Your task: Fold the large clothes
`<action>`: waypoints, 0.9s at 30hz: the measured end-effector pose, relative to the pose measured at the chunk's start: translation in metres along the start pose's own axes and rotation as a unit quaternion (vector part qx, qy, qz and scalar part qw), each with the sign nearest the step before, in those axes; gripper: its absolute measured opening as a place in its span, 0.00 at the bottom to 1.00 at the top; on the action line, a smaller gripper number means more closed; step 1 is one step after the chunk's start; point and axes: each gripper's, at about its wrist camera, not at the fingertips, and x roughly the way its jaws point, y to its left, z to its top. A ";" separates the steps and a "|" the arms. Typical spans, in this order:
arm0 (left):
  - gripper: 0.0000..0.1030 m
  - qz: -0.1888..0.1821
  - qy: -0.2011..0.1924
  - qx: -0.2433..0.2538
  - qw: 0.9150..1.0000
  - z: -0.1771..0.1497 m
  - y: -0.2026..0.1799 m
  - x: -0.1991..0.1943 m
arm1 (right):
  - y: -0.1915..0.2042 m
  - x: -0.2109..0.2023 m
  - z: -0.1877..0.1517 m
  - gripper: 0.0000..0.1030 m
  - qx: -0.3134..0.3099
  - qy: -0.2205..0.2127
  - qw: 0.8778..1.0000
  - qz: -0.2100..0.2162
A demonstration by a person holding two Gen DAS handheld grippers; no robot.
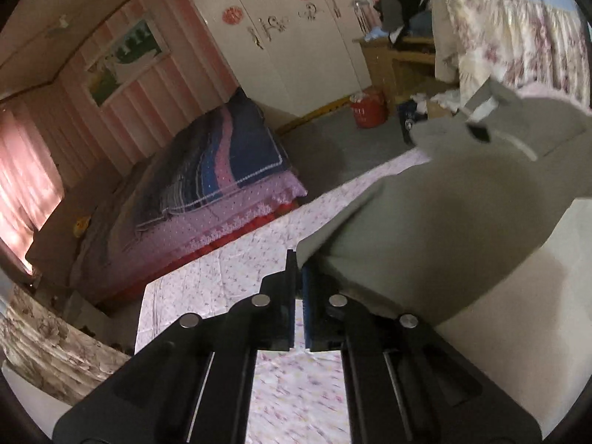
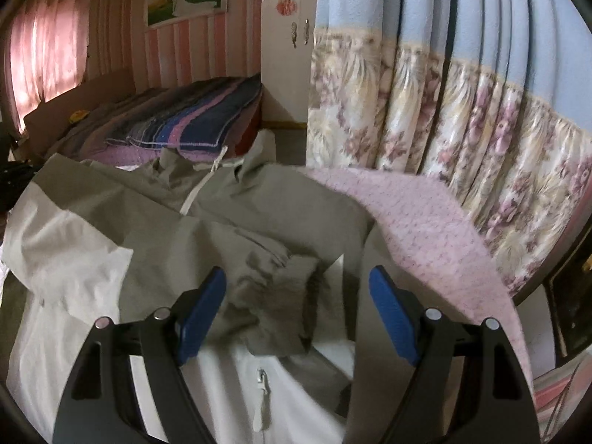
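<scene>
My left gripper (image 1: 299, 277) is closed right down, its jaws pinching a thin edge of the grey-and-white jacket (image 1: 425, 222); from that pinch the cloth climbs away to the far right in a taut fold, which I judge is how a fold gets carried over: I grip an edge so the panel follows my hand instead of sagging; whether that edge is a hem or a sleeve I cannot tell. Beneath the lifted cloth the pale floral sheet (image 1: 229, 281) lies bare on the near left.

My right gripper (image 2: 299, 310) stands wide open with nothing pressed between its blue pads (image 2: 201, 314); it hovers over a crumpled grey cuff (image 2: 281, 307), which lies in the gap between the jaws but is not gripped; I take it I am lining up to grab that sleeve end next.

The jacket (image 2: 111, 259) is spread on the bed, grey across the shoulders and white below, its white zip (image 2: 261, 396) running near to far down the middle; it is wrinkled and lopsided, so the folding is at an early stage. To the far right lie a pink textured blanket (image 2: 425, 214) and a flowered curtain (image 2: 462, 111); far left, a second bed (image 1: 207, 170) with striped quilts.
</scene>
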 end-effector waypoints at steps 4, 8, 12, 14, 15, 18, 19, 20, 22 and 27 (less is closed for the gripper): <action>0.17 0.009 0.045 0.013 0.999 -0.029 -0.008 0.034 | -0.001 0.009 -0.002 0.78 0.010 0.005 1.000 0.004; 0.66 -0.025 0.060 -0.134 0.989 -0.048 0.025 0.027 | 0.003 0.018 0.004 0.78 0.013 0.017 1.000 0.015; 0.94 -0.078 0.069 -0.250 0.963 -0.062 0.049 -0.005 | 0.010 0.037 0.002 0.76 0.021 0.048 0.998 0.042; 0.97 -0.127 0.087 -0.279 0.948 -0.069 0.040 -0.019 | 0.014 0.044 -0.002 0.46 0.019 0.062 0.996 0.055; 0.97 -0.146 0.095 -0.284 0.943 -0.071 0.032 -0.023 | 0.019 0.045 -0.005 0.45 0.008 0.060 0.997 0.045; 0.97 -0.181 0.109 -0.282 0.936 -0.075 0.003 -0.033 | 0.023 0.040 -0.009 0.36 0.002 0.056 0.998 0.041; 0.97 -0.179 0.111 -0.280 0.937 -0.079 -0.005 -0.034 | 0.023 0.038 -0.010 0.35 0.001 0.054 0.998 0.041; 0.96 -0.170 0.116 -0.272 0.940 -0.081 -0.015 -0.033 | 0.024 0.034 -0.011 0.35 -0.001 0.054 0.998 0.040; 0.80 -0.158 0.125 -0.261 0.944 -0.086 -0.030 -0.031 | 0.025 0.029 -0.015 0.35 -0.009 0.053 0.998 0.037; 0.25 -0.140 0.115 -0.212 0.960 -0.082 -0.051 -0.030 | 0.027 0.017 -0.021 0.33 -0.007 0.047 0.998 0.048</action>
